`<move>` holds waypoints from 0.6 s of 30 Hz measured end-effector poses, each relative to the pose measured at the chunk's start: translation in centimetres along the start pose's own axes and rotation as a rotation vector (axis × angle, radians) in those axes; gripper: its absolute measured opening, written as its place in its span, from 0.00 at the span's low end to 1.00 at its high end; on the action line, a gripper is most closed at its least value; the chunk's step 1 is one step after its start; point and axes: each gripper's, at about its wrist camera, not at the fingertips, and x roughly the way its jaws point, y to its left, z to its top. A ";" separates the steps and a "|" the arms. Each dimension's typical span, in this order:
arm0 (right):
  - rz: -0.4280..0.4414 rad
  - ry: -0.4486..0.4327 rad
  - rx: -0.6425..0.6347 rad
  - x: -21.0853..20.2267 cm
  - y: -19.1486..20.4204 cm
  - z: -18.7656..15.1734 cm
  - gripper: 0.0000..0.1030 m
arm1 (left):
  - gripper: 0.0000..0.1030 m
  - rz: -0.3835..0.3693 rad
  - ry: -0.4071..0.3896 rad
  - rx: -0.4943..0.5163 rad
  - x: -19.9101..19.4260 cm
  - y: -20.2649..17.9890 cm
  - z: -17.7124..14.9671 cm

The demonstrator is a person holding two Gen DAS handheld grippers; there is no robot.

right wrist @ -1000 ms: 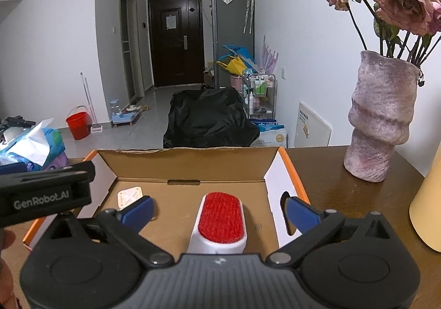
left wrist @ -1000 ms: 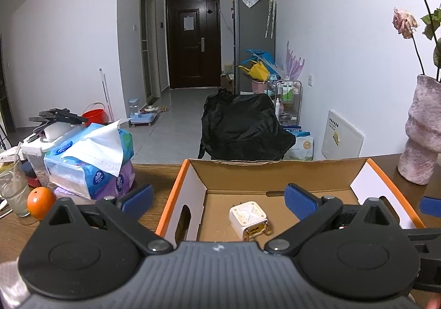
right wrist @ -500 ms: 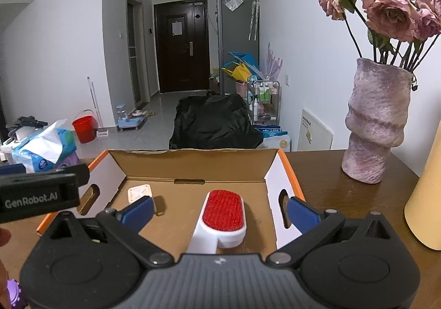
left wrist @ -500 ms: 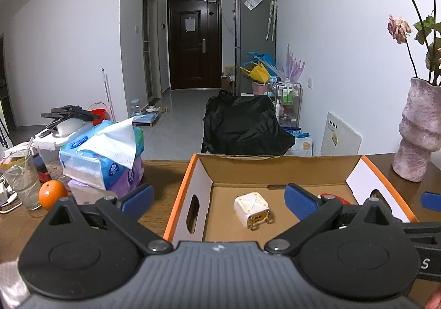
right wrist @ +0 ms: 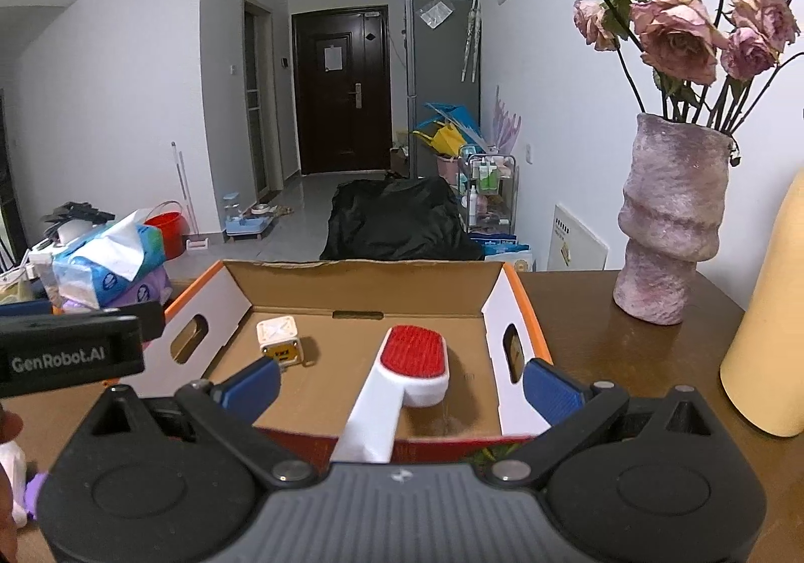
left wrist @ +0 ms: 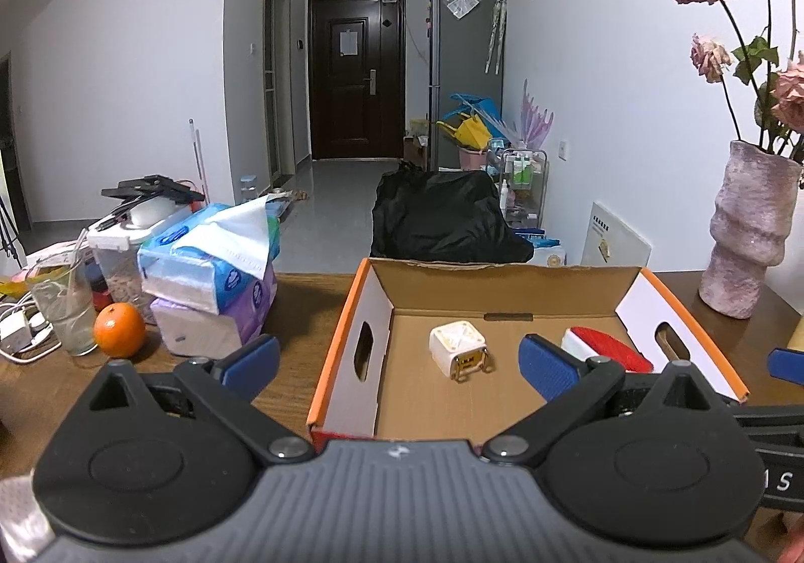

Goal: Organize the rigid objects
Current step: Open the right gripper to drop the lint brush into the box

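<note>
An open cardboard box point(left wrist: 352, 327) point(right wrist: 522, 312) with orange edges sits on the wooden table. Inside lie a white cube charger point(left wrist: 458, 346) point(right wrist: 279, 338) and a white lint brush with a red pad point(right wrist: 413, 362) point(left wrist: 605, 352); the brush handle leans over the box's near wall. My left gripper point(left wrist: 397, 367) is open and empty, held before the box's near left corner. My right gripper point(right wrist: 399, 382) is open and empty, its fingers either side of the brush, behind the near wall.
Tissue packs point(left wrist: 216, 261), an orange point(left wrist: 119, 330), a glass point(left wrist: 65, 307) and a jar stand left of the box. A pink vase of dried roses point(right wrist: 671, 221) and a yellow object point(right wrist: 769, 337) stand to the right.
Both grippers have drawn back and up from the box. The brush, earlier between the right fingers, now lies in the box, more of its handle showing.
</note>
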 end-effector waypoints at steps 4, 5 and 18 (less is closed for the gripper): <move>0.001 0.002 -0.001 -1.1 0.0 -0.7 1.00 | 1.00 -0.001 0.007 -0.004 -1.1 0.3 -0.6; 0.001 0.002 -0.002 -1.4 0.1 -0.8 1.00 | 1.00 -0.001 0.008 -0.004 -1.3 0.3 -0.7; 0.017 0.009 -0.013 -3.7 0.1 -2.6 1.00 | 1.00 0.007 0.022 0.008 -4.2 0.8 -2.8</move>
